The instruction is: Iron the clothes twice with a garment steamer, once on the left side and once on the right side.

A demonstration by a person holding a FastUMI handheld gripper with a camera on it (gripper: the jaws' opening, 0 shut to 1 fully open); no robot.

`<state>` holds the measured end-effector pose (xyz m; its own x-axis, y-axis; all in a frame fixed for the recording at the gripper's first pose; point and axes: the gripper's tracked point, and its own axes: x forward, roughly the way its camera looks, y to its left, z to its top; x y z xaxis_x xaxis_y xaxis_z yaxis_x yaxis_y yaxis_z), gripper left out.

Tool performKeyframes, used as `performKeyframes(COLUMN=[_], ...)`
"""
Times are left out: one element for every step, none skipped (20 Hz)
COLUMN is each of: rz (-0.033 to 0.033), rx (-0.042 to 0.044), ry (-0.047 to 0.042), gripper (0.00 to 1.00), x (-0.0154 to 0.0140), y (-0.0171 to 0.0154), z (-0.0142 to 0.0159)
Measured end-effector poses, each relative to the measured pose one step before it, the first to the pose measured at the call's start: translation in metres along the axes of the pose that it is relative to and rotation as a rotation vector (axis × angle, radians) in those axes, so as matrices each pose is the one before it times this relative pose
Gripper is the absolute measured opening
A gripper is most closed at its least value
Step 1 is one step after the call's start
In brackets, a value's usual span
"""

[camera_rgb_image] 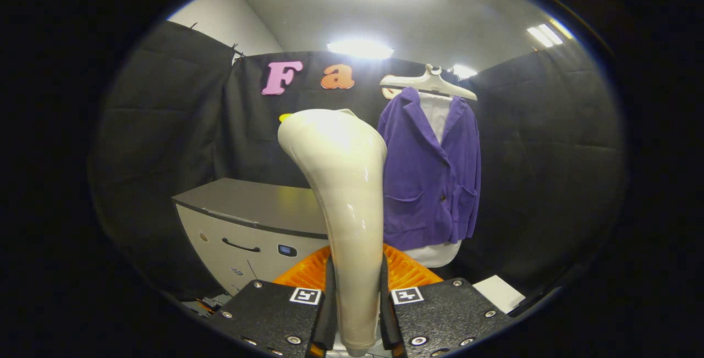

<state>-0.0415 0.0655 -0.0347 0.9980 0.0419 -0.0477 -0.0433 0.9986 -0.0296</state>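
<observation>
1. The tongs (355,314) were closed on the handle of the garment steamer (344,193), both fingers pressing its sides.
2. Its head stood short of the purple jacket (434,176), which hung beyond the tongs on a white hanger (429,82); likely neither of the 2 passes was done.
3. The steamer looked glossy, smooth, curved; the jacket soft, velvety.

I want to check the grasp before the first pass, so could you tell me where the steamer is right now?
The steamer stands upright, clamped between the jaws of the gripper, with the purple jacket hanging beyond it.
</observation>
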Motion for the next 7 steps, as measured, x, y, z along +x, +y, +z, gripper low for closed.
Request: performKeyframes(rz=[0.00679, 0.00537, 0.00921, 0.01242, 0.00996, 0.01177, 0.01287], rx=[0.00366, 0.00235, -0.00055, -0.00229, 0.00101, 0.00869, 0.01104], ry=[0.0037, -0.00169, -0.00518, -0.00624, -0.00181, -0.00177, 0.0008], gripper=[0.32, 0.32, 0.32, 0.32, 0.32, 0.32, 0.32], x=[0.00456, 0.00399, 0.00235, 0.00409, 0.00282, 0.00197, 0.0016], y=[-0.00022, -0.00054, -0.0004, -0.00005, -0.00088, -0.001, 0.00008], z=[-0.00026, 0.00098, 0.00091, 0.00098, -0.00028, -0.00173, -0.00181])
